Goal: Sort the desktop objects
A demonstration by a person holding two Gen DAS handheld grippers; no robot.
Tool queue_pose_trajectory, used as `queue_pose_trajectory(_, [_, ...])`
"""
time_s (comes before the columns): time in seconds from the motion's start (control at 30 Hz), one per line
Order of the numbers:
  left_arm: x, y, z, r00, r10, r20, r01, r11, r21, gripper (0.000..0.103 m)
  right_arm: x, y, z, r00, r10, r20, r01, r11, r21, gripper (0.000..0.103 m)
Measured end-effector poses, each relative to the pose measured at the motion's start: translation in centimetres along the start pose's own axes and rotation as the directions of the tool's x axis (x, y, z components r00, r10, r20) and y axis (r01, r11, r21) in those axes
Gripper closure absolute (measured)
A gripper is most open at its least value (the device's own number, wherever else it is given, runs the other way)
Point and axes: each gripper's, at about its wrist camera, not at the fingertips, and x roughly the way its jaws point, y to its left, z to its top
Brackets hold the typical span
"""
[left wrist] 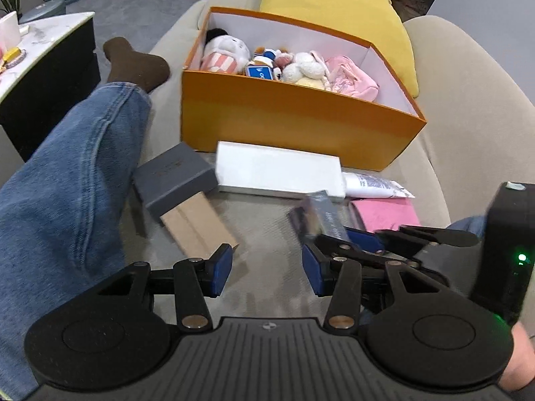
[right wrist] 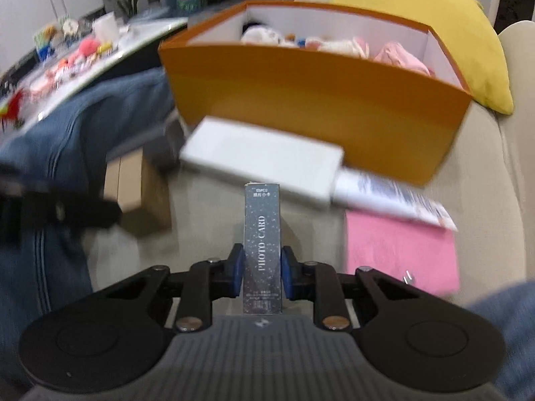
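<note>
Above sofa, right gripper tilted down, clamping photo-card box

My left claw has black linked arms, silver rivets, blue pads and a ribbed grey base flanked by round black discs. My right claw matches. Left of it runs my blue denim leg, ending in a brown sock.

A yellow cushion leans on the beige sofa.
</note>
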Motion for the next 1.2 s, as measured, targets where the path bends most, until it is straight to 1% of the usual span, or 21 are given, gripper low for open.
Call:
queue_pose_trajectory(0.03, [0.4, -0.1, 0.2, 1.000, -0.006, -0.005, 0.006, 1.000, -0.008, 0.049, 0.2, 0.0, 0.3, 1.000, -0.001, 0.005, 0.001, 1.000, 0.005, 0.078])
queue_pose_trajectory(0.1, [1.2, -0.4, 0.6, 1.000, -0.023, -0.016, 0.023, 1.000, -0.022, 0.049, 0.0, -0.2, 0.5, 1.000, 0.021, 0.003, -0.021, 1.000, 0.019, 0.076])
queue_pose_trajectory(0.13, [1.5, -0.5, 0.8, 0.999, -0.031, -0.022, 0.031, 0.999, -0.030, 0.049, -0.2, -0.3, 0.5, 1.000, 0.028, 0.003, -0.029, 0.999, 0.016, 0.073])
queue_pose_trajectory(0.17, [1.9, -0.7, 0.9, 0.999, -0.047, -0.026, 0.046, 0.998, -0.035, 0.049, -0.5, -0.4, 0.4, 1.000, 0.028, 0.001, -0.028, 1.000, 0.004, 0.066])
queue_pose_trajectory(0.23, [2.4, -1.2, 1.2, 0.997, -0.073, -0.034, 0.072, 0.997, -0.040, 0.049, -1.1, -0.7, 0.4, 0.999, 0.033, -0.007, -0.033, 0.999, -0.020, 0.064])
queue_pose_trajectory(0.3, [2.9, -1.8, 1.5, 0.996, -0.075, -0.045, 0.073, 0.997, -0.035, 0.049, -1.7, -1.3, 0.5, 0.998, 0.056, -0.035, -0.057, 0.998, -0.034, 0.063])
queue_pose_trajectory(0.4, [3.9, -2.7, 1.7, 0.995, -0.070, -0.064, 0.068, 0.997, -0.037, 0.048, -2.6, -2.6, 0.9, 0.991, 0.075, -0.107, -0.084, 0.993, -0.086, 0.063])
queue_pose_trajectory(0.47, [4.8, -3.4, 1.9, 0.995, -0.068, -0.078, 0.065, 0.997, -0.039, 0.045, -3.0, -3.6, 1.4, 0.986, 0.060, -0.154, -0.085, 0.984, -0.159, 0.063])
queue_pose_trajectory(0.53, [5.7, -4.3, 1.9, 0.994, -0.045, -0.097, 0.042, 0.999, -0.033, 0.045, -2.7, -4.6, 2.3, 0.977, 0.026, -0.210, -0.075, 0.971, -0.227, 0.061])
queue_pose_trajectory(0.6, [6.4, -5.0, 2.0, 0.992, -0.034, -0.119, 0.031, 0.999, -0.025, 0.045, -1.8, -5.5, 3.0, 0.966, 0.001, -0.259, -0.073, 0.961, -0.268, 0.061])
queue_pose_trajectory(0.67, [7.0, -5.5, 1.9, 0.990, -0.029, -0.142, 0.026, 0.999, -0.022, 0.045, -0.6, -6.2, 3.4, 0.953, -0.045, -0.300, -0.054, 0.948, -0.313, 0.058])
queue_pose_trajectory(0.7, [7.1, -5.6, 2.0, 0.989, -0.027, -0.148, 0.025, 1.000, -0.020, 0.045, 0.1, -6.3, 3.5, 0.945, -0.072, -0.318, -0.045, 0.937, -0.346, 0.053])
queue_pose_trajectory(0.77, [7.5, -5.8, 2.0, 0.988, -0.014, -0.151, 0.012, 1.000, -0.015, 0.045, 1.2, -6.0, 3.3, 0.930, -0.107, -0.352, -0.050, 0.912, -0.408, 0.049])
queue_pose_trajectory(0.83, [7.8, -5.8, 2.1, 0.989, 0.000, -0.150, -0.002, 1.000, -0.011, 0.045, 2.4, -5.7, 3.3, 0.900, -0.113, -0.422, -0.085, 0.902, -0.423, 0.045])
queue_pose_trajectory(0.87, [7.9, -5.8, 2.2, 0.988, -0.001, -0.152, -0.001, 1.000, -0.013, 0.045, 2.8, -5.4, 3.3, 0.891, -0.127, -0.435, -0.092, 0.889, -0.449, 0.042])
queue_pose_trajectory(0.9, [7.9, -5.7, 2.3, 0.988, -0.006, -0.155, 0.003, 1.000, -0.019, 0.045, 3.2, -4.9, 3.2, 0.885, -0.151, -0.441, -0.097, 0.865, -0.492, 0.038])
queue_pose_trajectory(1.0, [7.8, -5.6, 2.5, 0.987, -0.026, -0.157, 0.022, 0.999, -0.027, 0.045, 4.4, -3.7, 2.8, 0.876, -0.221, -0.429, -0.105, 0.781, -0.616, 0.024])
queue_pose_trajectory(1.03, [7.8, -5.5, 2.5, 0.987, -0.030, -0.157, 0.027, 0.999, -0.023, 0.045, 4.7, -3.4, 2.7, 0.872, -0.238, -0.428, -0.107, 0.761, -0.640, 0.023])
queue_pose_trajectory(1.07, [7.8, -5.5, 2.5, 0.987, -0.030, -0.158, 0.028, 0.999, -0.015, 0.047, 5.0, -3.2, 2.4, 0.871, -0.256, -0.418, -0.106, 0.735, -0.670, 0.019])
queue_pose_trajectory(1.13, [8.0, -5.6, 2.4, 0.987, -0.029, -0.160, 0.029, 1.000, 0.000, 0.047, 5.4, -3.1, 1.9, 0.875, -0.269, -0.402, -0.108, 0.702, -0.704, 0.017])
queue_pose_trajectory(1.2, [8.1, -5.6, 2.3, 0.986, -0.045, -0.161, 0.046, 0.999, 0.001, 0.047, 5.5, -3.2, 1.5, 0.882, -0.267, -0.388, -0.114, 0.679, -0.726, 0.015])
